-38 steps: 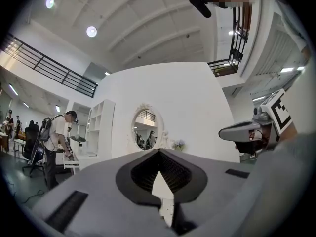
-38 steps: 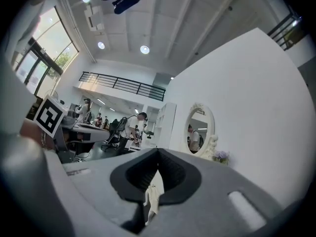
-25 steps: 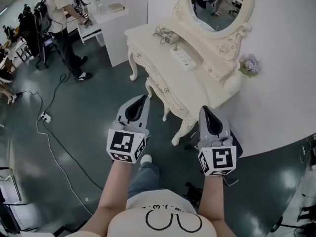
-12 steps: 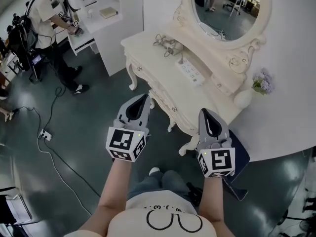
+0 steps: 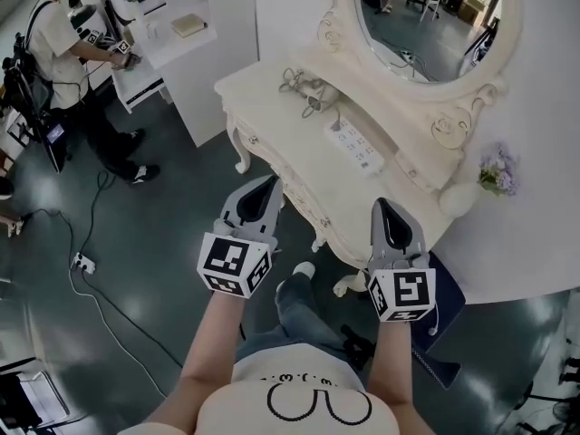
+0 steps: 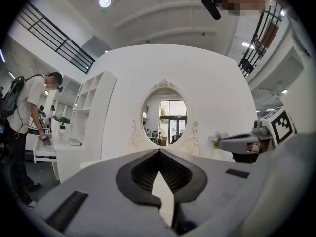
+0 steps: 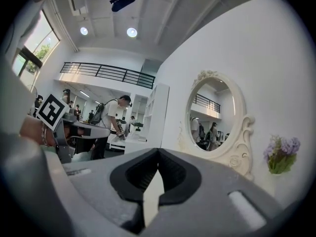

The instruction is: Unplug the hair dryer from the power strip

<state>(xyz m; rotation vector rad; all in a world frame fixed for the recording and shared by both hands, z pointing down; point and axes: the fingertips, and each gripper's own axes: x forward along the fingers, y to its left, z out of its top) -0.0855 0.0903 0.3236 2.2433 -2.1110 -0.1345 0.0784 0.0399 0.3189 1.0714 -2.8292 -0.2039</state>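
Observation:
A white power strip [image 5: 355, 142] lies on the cream dressing table [image 5: 272, 116]. Beyond it, at the table's far left part, rests the hair dryer [image 5: 313, 93] with its coiled cord [image 5: 292, 78]. My left gripper [image 5: 273, 183] is shut and empty, held level just short of the table's front edge. My right gripper [image 5: 379, 205] is shut and empty too, over the front edge near the table's right end. Both gripper views look past closed jaws at the oval mirror [image 6: 168, 117] [image 7: 209, 116]; the table top is hidden there.
A purple flower posy [image 5: 497, 169] stands at the table's right end. A white desk and shelves [image 5: 172, 34] stand to the left, where a person [image 5: 68, 66] works. A cable and socket block [image 5: 82, 263] lie on the dark floor at left. A dark flat item [image 5: 439, 333] lies by the table leg.
Both grippers, still shut, have come forward to the dressing table's front edge. The table and mirror have grown larger in the head view.

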